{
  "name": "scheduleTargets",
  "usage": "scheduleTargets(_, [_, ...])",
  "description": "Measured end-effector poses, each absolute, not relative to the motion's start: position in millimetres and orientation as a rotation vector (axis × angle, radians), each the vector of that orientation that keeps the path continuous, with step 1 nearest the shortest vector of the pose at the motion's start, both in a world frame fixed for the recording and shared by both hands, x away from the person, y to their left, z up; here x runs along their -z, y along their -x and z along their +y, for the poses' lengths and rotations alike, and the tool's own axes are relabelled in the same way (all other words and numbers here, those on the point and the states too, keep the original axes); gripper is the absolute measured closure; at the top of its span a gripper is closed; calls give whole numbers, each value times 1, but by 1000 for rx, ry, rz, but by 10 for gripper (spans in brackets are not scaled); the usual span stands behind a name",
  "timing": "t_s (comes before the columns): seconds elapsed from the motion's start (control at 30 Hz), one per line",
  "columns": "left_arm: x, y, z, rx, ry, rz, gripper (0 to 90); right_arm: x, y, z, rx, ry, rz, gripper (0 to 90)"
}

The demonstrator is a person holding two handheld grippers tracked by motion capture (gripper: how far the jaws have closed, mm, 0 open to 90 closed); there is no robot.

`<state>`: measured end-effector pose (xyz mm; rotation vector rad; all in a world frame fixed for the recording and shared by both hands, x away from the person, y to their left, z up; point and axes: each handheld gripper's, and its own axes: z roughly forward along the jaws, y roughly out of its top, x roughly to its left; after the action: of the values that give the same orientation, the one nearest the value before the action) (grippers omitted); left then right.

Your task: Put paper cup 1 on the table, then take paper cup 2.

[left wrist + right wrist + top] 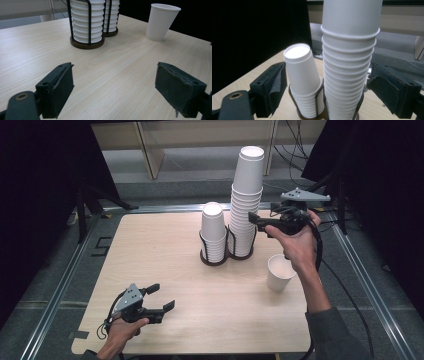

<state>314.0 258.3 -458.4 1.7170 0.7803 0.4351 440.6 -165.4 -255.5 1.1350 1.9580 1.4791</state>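
Near the table's (pixel 150 245) front left corner the left gripper (pixel 161 298) hovers low with its jaws spread and nothing between them, bare wood open all around it. At the middle of the back edge stand two wire holders: the short stack of cups (pixel 213 234) on the left, the tall stack of cups (pixel 246 200) touching it on the right. The right gripper (pixel 256 221) is raised beside the tall stack, jaws apart, gripping nothing. A single cup (pixel 280 272) stands upright near the right edge. No writing is readable on any cup.

Bare table (pixel 165 275) left of cup stacks (pixel 231 227)
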Motion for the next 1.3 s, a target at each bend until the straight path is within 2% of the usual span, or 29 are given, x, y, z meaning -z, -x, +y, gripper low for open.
scheduleTargets(0.5, [458, -313, 260, -430, -1713, 786, 147, 227, -478, -163, -1492, -1156, 1901, 153])
scheduleTargets(1.3, [459, -311, 257, -413, -1713, 762, 147, 212, -536, -134, -1425, -1170, 1904, 144])
